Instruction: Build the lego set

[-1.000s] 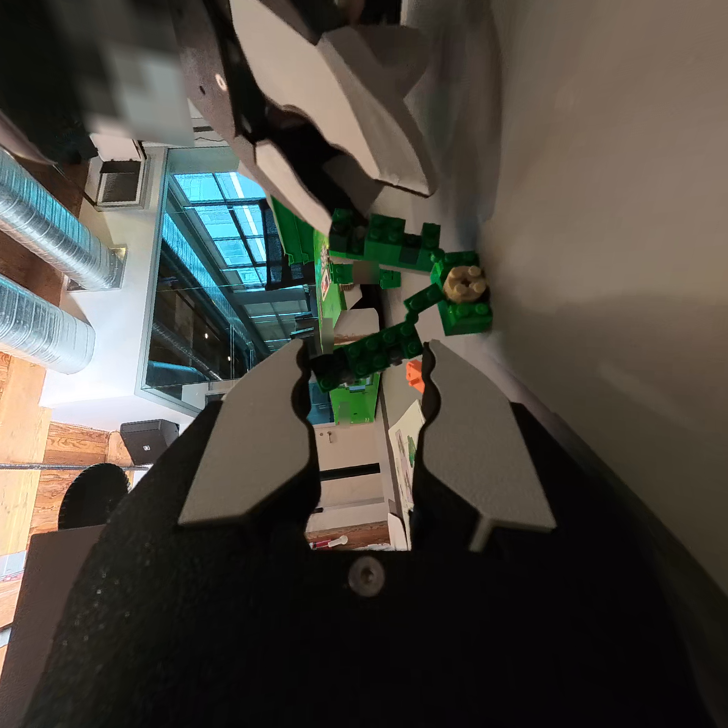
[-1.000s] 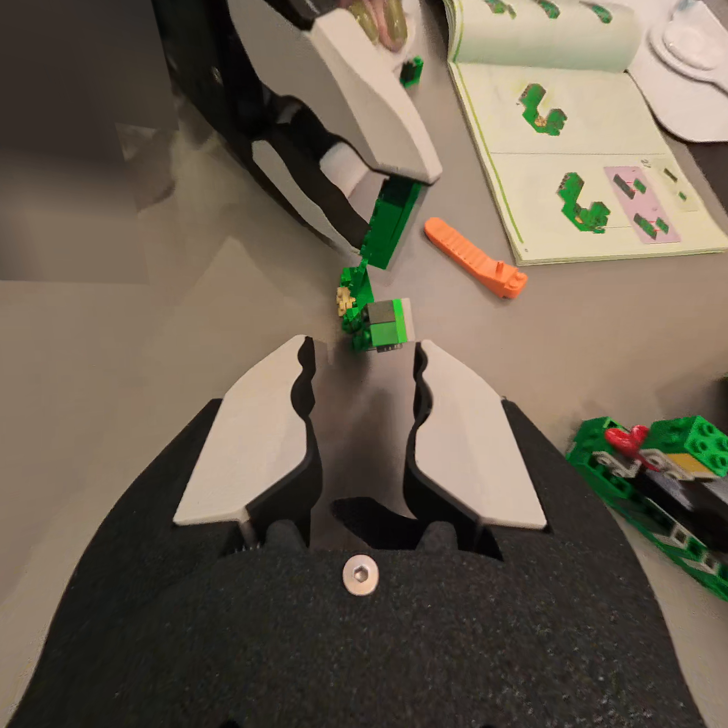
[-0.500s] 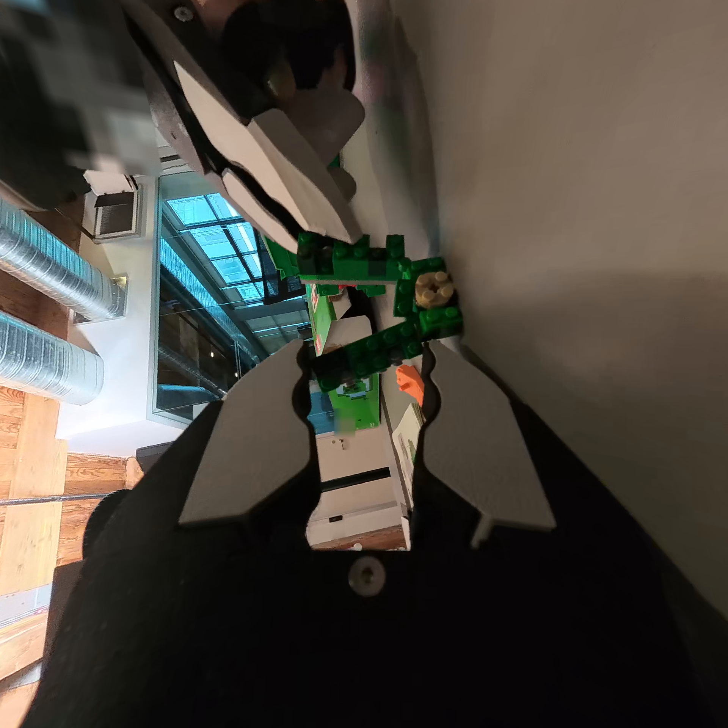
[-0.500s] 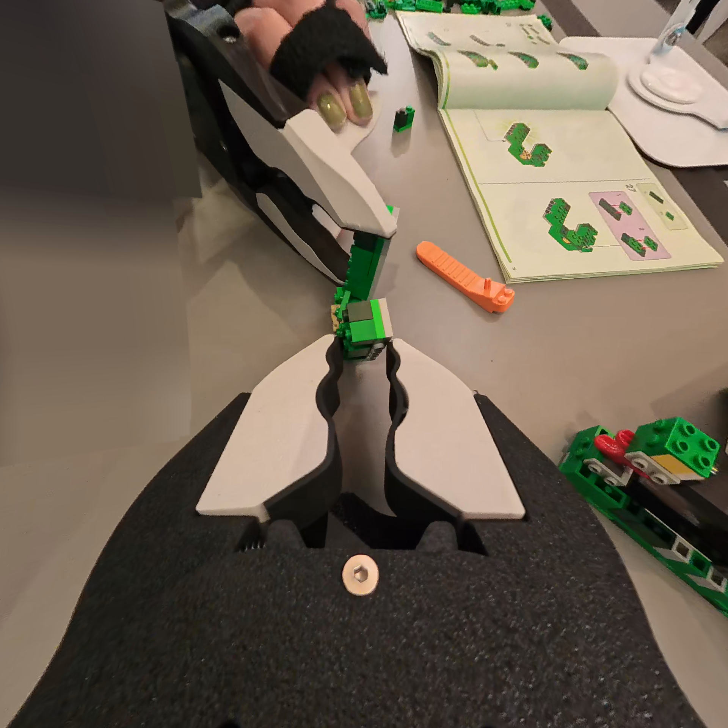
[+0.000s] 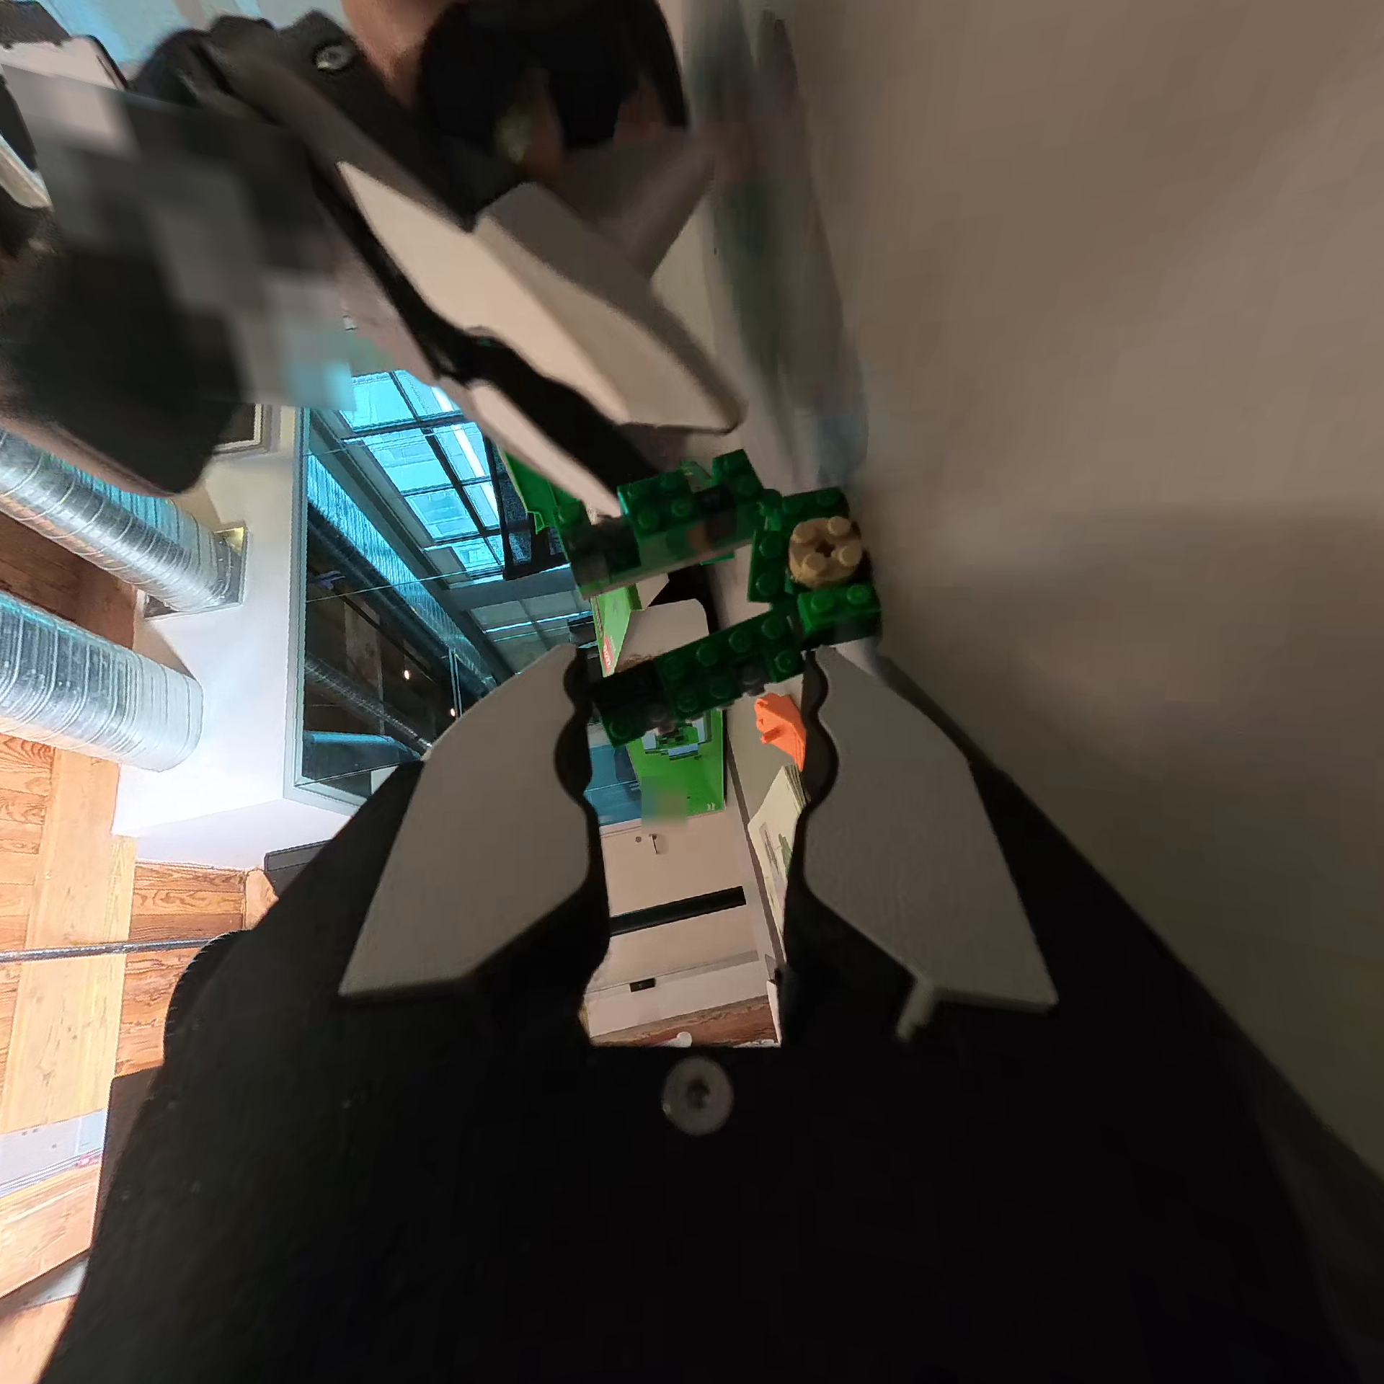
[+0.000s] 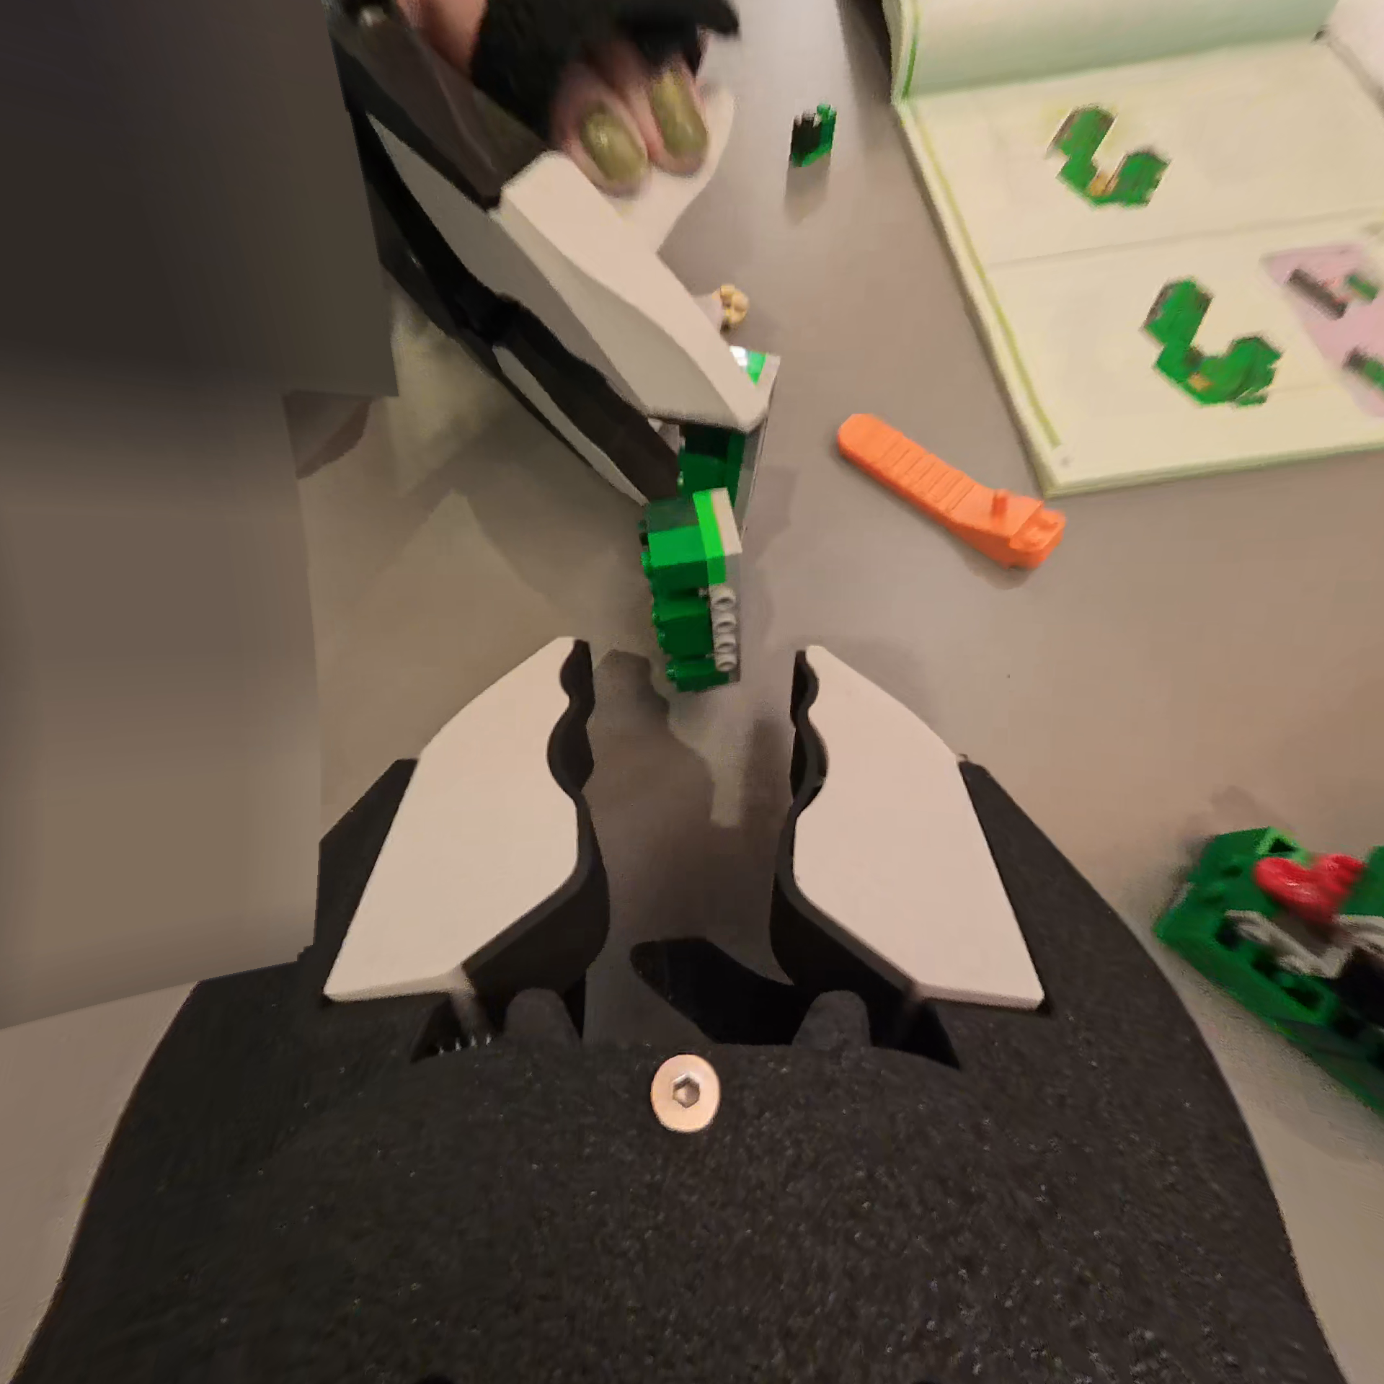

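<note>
A C-shaped green lego assembly (image 5: 779,569) with a tan round piece (image 5: 824,550) hangs just above the grey table (image 6: 973,711). My left gripper (image 5: 696,674) is shut on its lower arm. In the right wrist view the left gripper (image 6: 715,449) comes in from the upper left and holds the assembly (image 6: 693,592) on edge. My right gripper (image 6: 689,659) is open and empty, its tips just short of the assembly's near end. In the left wrist view the right gripper (image 5: 666,468) is blurred, close to the assembly's upper arm.
An orange brick separator (image 6: 951,494) lies right of the assembly. An open instruction booklet (image 6: 1123,262) lies at the far right. A small dark green brick (image 6: 812,135) stands behind. A partly built green model with a red piece (image 6: 1288,944) sits at the right edge. My hands' fingertips stand some 4 cm from each other.
My right gripper narrowed around the assembly's near end half a second ago; now it has opened wide and drawn back a little. My left gripper kept its hold and tilted the assembly slightly.
</note>
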{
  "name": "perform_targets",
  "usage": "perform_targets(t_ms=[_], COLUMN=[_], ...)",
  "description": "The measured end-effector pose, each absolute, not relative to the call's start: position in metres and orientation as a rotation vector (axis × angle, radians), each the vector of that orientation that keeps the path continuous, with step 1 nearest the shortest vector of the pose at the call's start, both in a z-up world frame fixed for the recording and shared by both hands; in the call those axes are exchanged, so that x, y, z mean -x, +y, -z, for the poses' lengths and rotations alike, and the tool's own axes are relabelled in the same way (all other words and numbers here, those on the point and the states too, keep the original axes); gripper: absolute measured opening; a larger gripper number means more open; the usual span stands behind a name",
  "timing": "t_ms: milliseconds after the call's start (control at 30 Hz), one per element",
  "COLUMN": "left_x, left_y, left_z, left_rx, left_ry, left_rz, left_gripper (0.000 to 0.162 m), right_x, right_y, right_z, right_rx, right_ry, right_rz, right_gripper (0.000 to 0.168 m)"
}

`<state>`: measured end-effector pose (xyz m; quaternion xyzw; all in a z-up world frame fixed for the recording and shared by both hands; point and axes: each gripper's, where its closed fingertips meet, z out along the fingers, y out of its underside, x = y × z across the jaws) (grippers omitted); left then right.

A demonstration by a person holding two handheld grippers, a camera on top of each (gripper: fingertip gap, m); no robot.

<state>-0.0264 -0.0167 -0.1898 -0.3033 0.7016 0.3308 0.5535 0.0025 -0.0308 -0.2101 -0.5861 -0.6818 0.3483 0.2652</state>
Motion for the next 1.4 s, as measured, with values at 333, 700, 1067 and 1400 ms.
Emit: perform_targets(t_ms=[333,700,1067,1400], left_x=[0.036,0.063,0.049,0.041], left_y=[-0.013,-0.029,-0.074,-0.084], left_z=[0.181,0.174,0.196,0.19], left_rx=[0.85,1.144,1.53,1.658], left_ry=[1.576,1.438,1.353,1.234], left_rz=[-0.681,-0.493,0.011,0.363], left_gripper=[0.054,0.054,0.054,0.054], right_x=[-0.011,-0.015,0.018,0.02], right_y=[-0.024,-0.06,-0.099,-0.102], right_z=[0.208,0.133,0.172,0.17], right_rx=[1.585,1.391,1.423,1.331], right_ry=[-1.752,-1.343,-1.343,-1.431], right_rz=[-0.854,-0.692,-0.602,-0.471], right_gripper=[0.055,0.03,0.026,0.004])
